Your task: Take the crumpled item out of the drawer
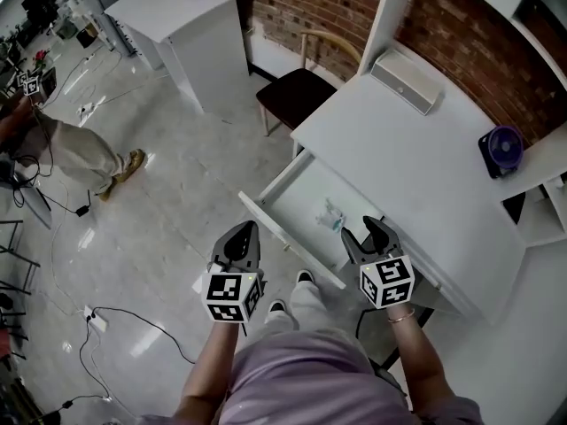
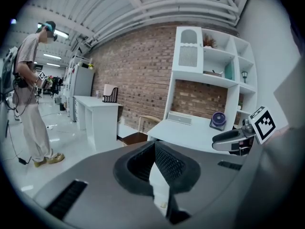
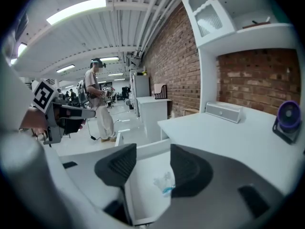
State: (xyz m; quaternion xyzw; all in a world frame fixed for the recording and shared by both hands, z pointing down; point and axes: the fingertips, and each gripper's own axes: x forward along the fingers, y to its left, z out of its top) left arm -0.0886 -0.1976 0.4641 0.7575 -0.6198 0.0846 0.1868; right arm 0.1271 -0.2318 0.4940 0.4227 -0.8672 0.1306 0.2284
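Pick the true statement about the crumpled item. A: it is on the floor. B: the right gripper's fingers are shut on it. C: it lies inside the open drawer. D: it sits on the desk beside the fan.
C: the crumpled item lies on the bottom of the open drawer, and the right gripper has its fingers apart, not touching it.

Brightly, evenly lit from ceiling strips (image 3: 76, 9) above the desk (image 1: 416, 166). Desk top bright, near washed out. Streaky glare on glossy floor (image 1: 168, 228) left of desk; soft shadow in drawer (image 1: 306, 193) at desk's front. Heavy fisheye bending and black corners in both gripper views. Sharp at desk, blurred up close.
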